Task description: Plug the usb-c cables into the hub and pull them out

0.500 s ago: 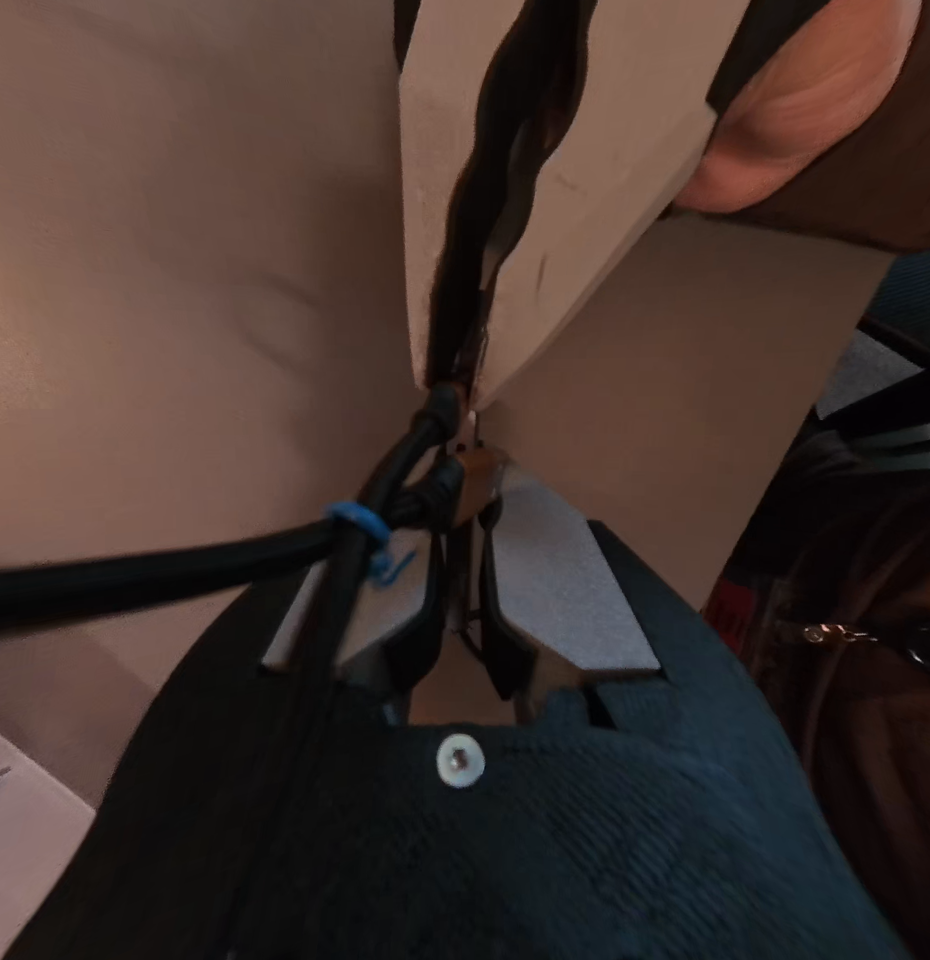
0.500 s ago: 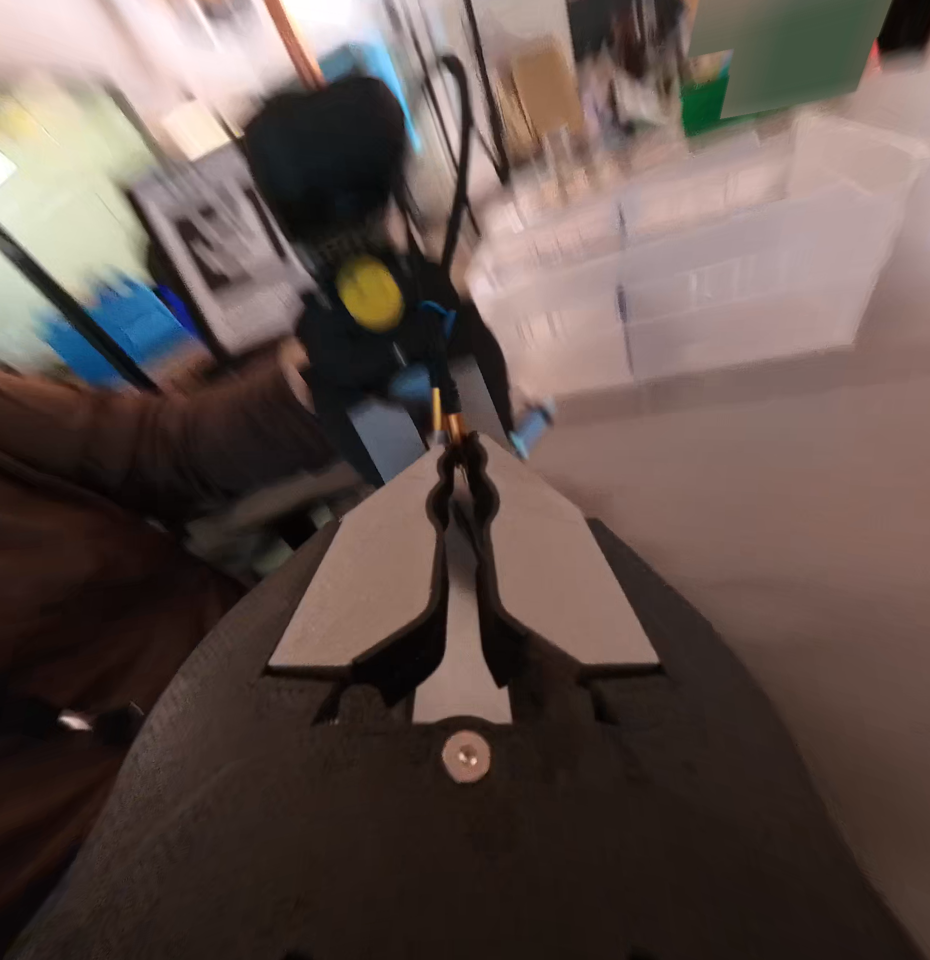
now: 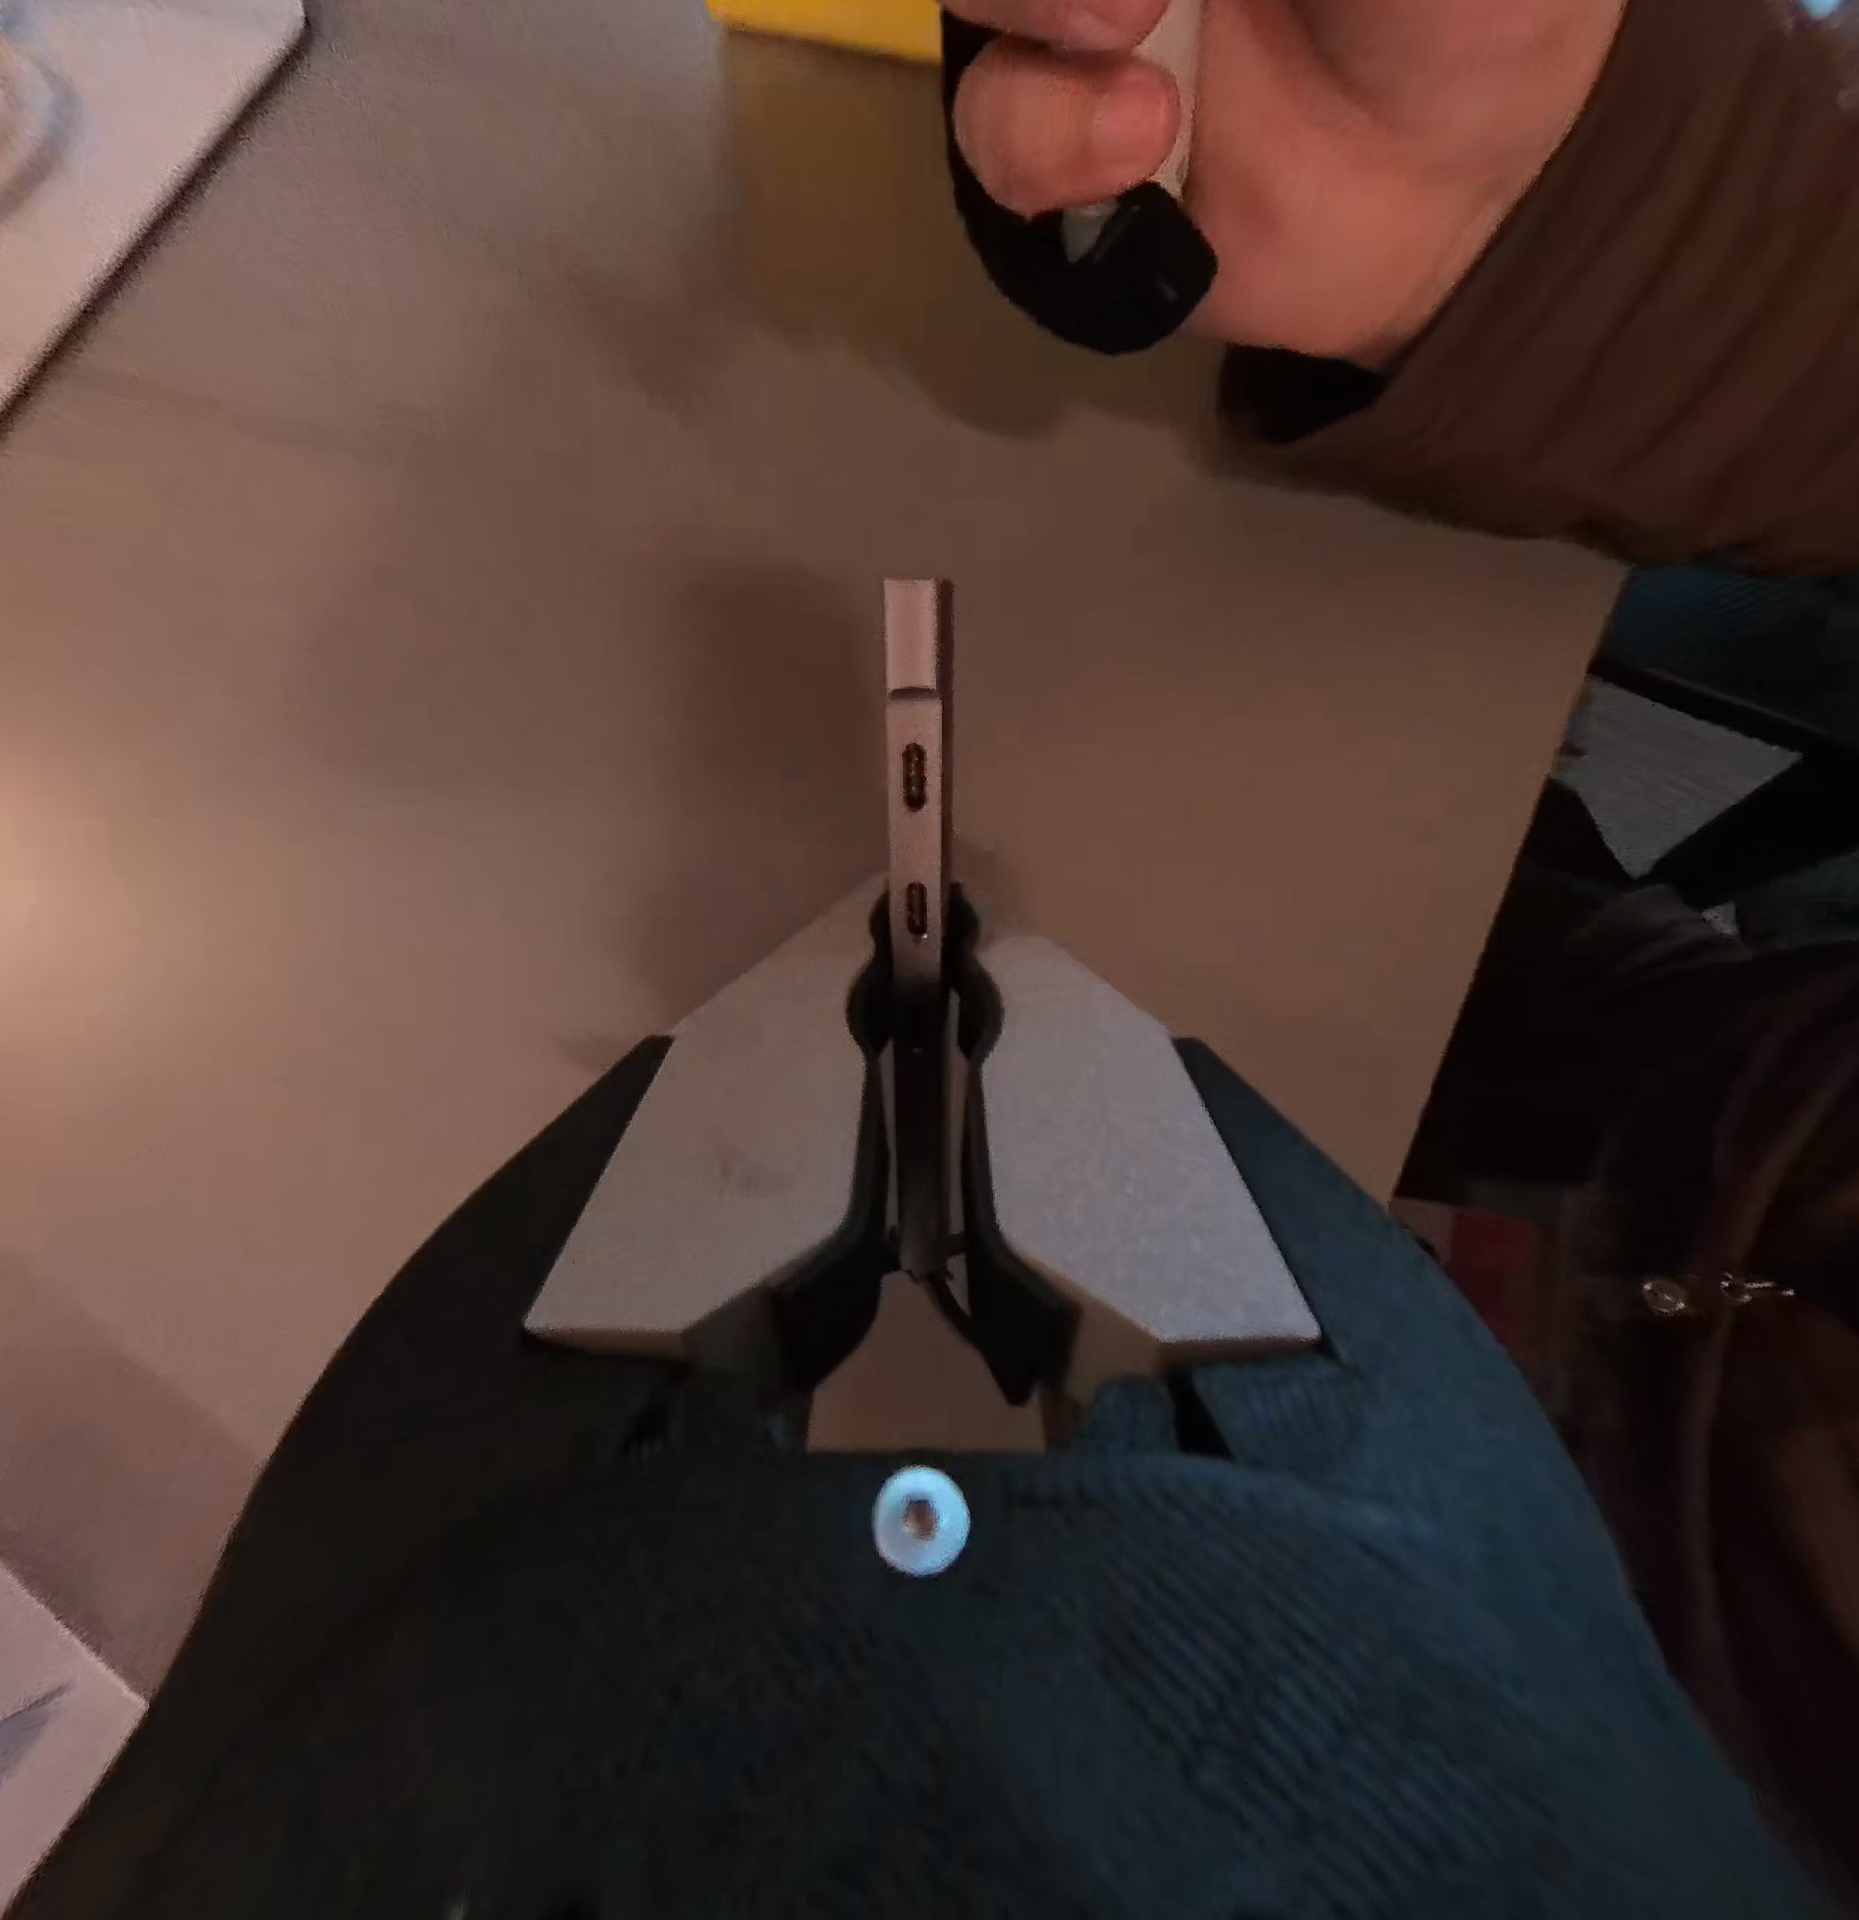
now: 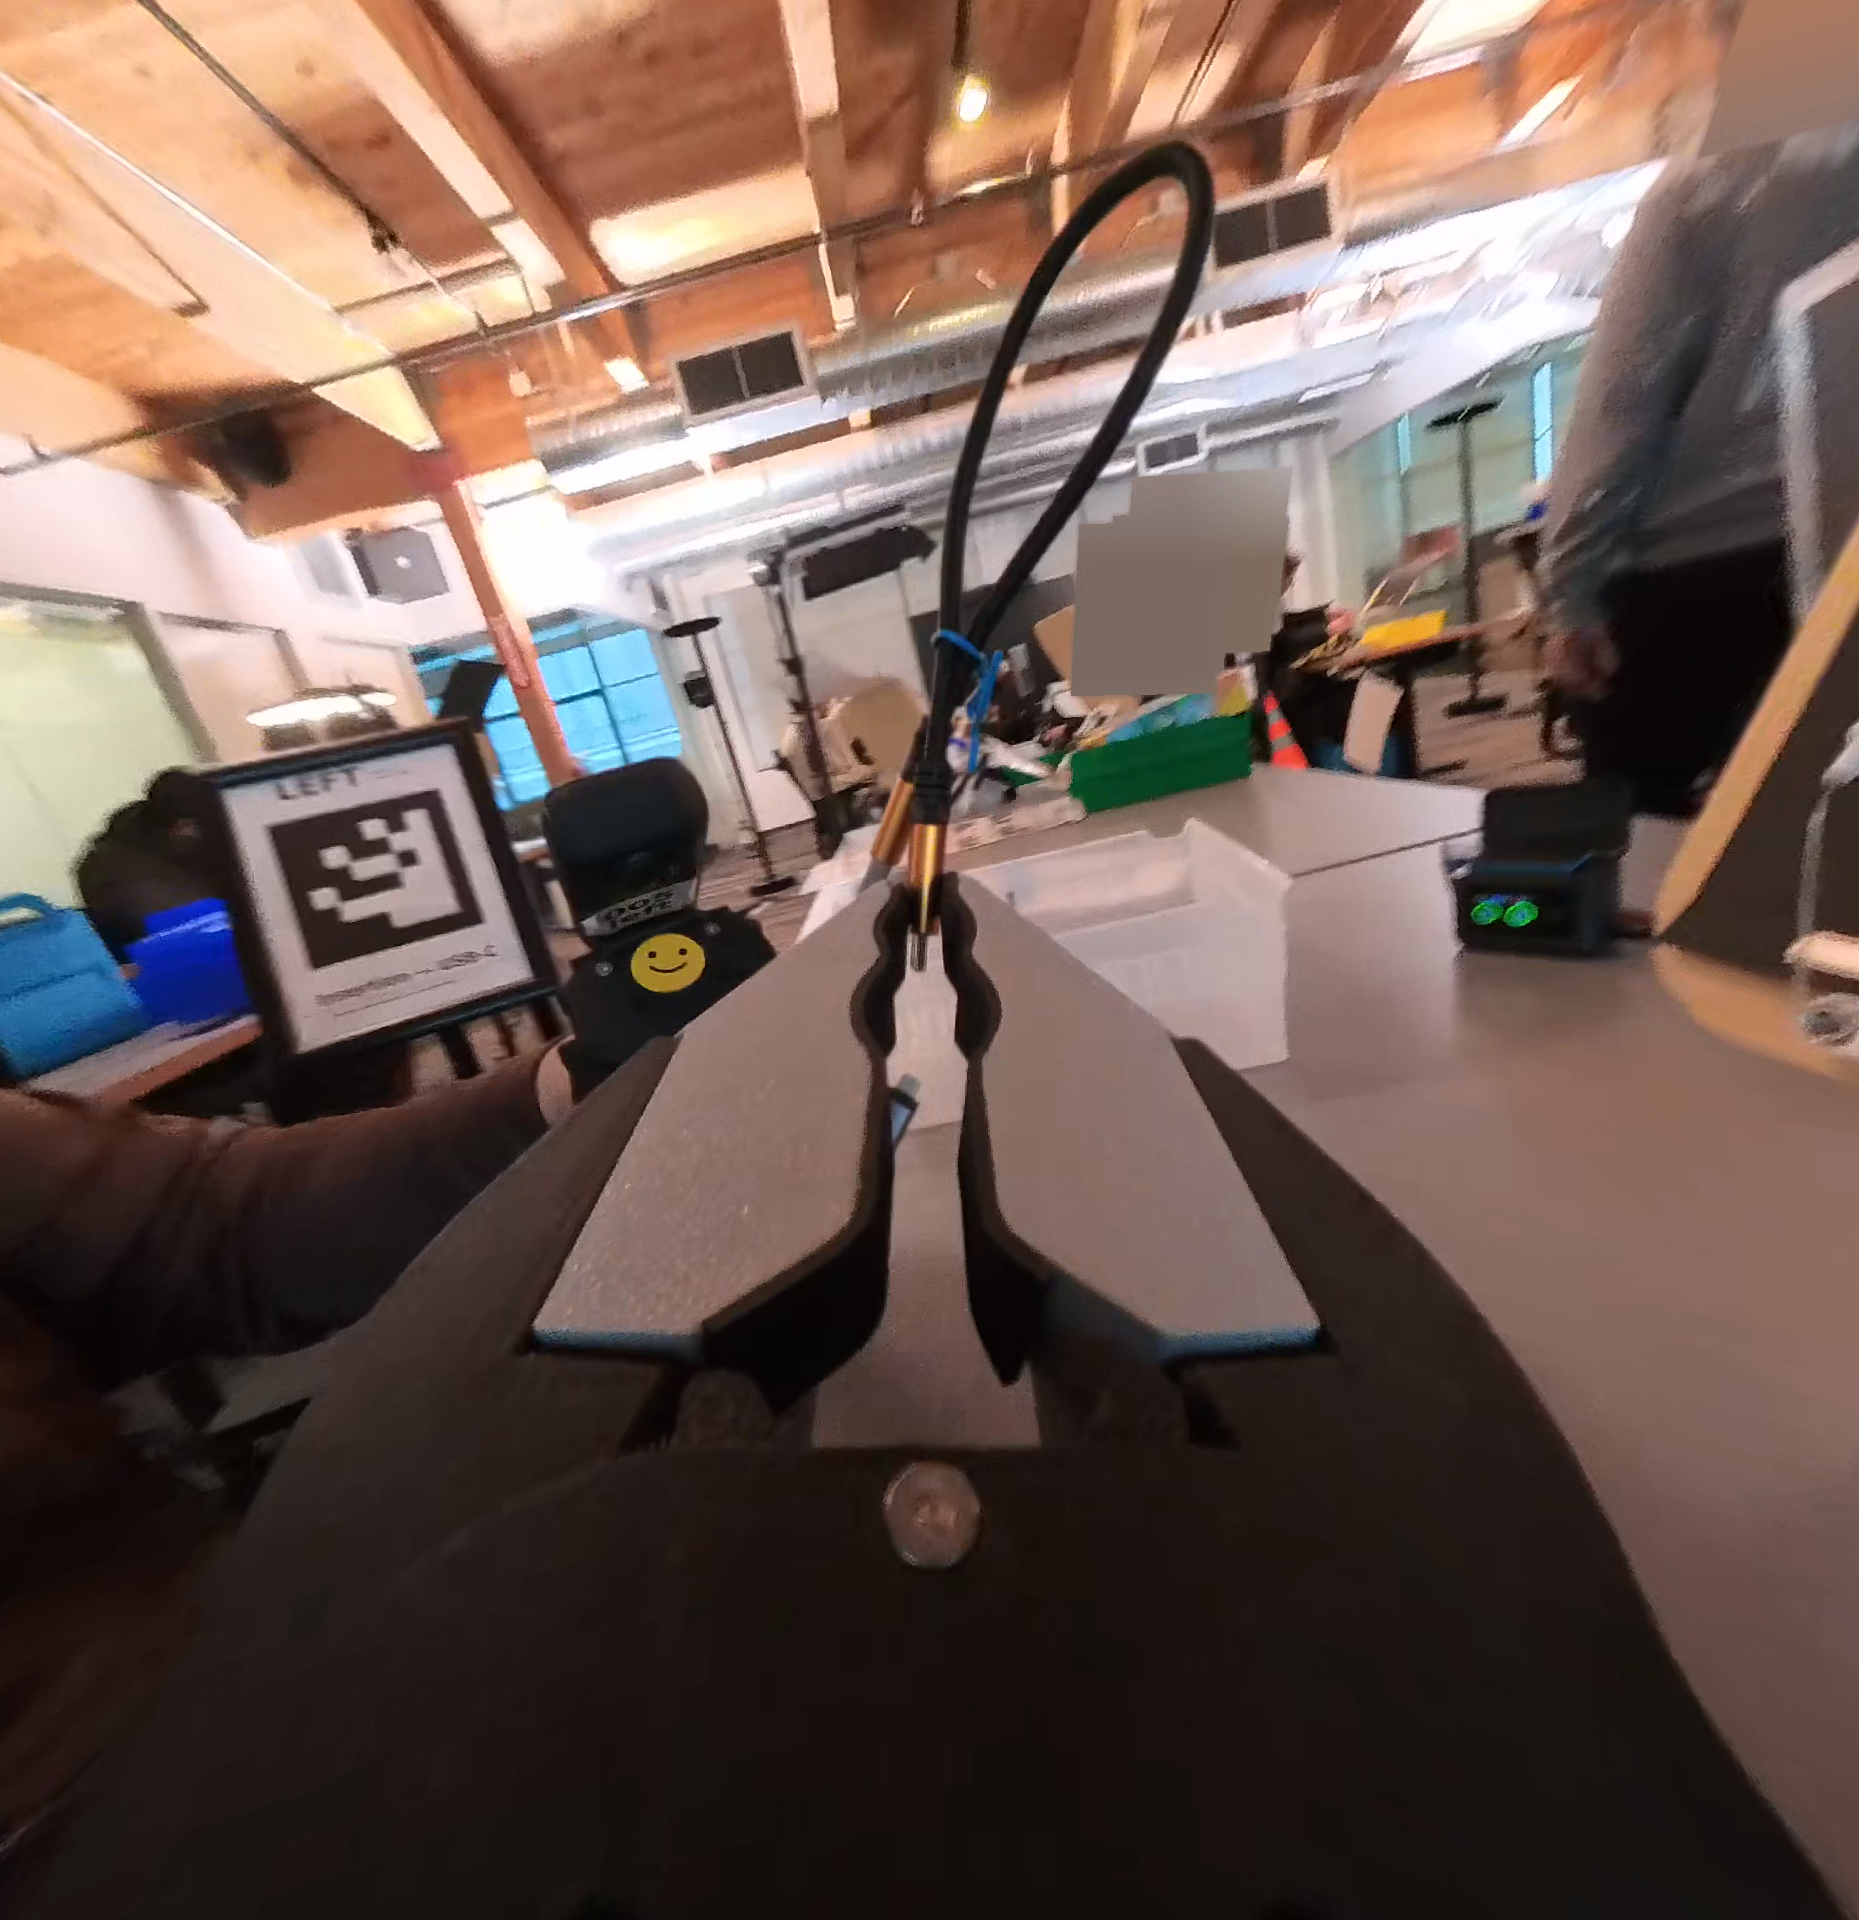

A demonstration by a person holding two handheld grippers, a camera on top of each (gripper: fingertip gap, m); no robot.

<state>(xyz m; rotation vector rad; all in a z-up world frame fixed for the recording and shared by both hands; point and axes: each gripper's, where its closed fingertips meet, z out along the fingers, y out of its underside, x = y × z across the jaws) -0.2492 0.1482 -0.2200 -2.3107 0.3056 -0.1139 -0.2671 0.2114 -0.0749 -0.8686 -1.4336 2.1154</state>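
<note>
Hub (image 3: 917, 769): slim grey bar, edge-on, pointing to 12 o'clock, two empty oval ports; pinched by left gripper (image 3: 919, 935); right gripper (image 4: 923, 925) pinches gold-collared black cable (image 4: 1018, 436) plug.

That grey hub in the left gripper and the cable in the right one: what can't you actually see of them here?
- Hub, left wrist view: its lower end is hidden between the left gripper fingers; only one narrow edge faces the camera.
- Cable, right wrist view: the plug tip sits inside the right gripper, too small to judge.
- Second gold plug: its tip is hidden behind the fingers.
</note>
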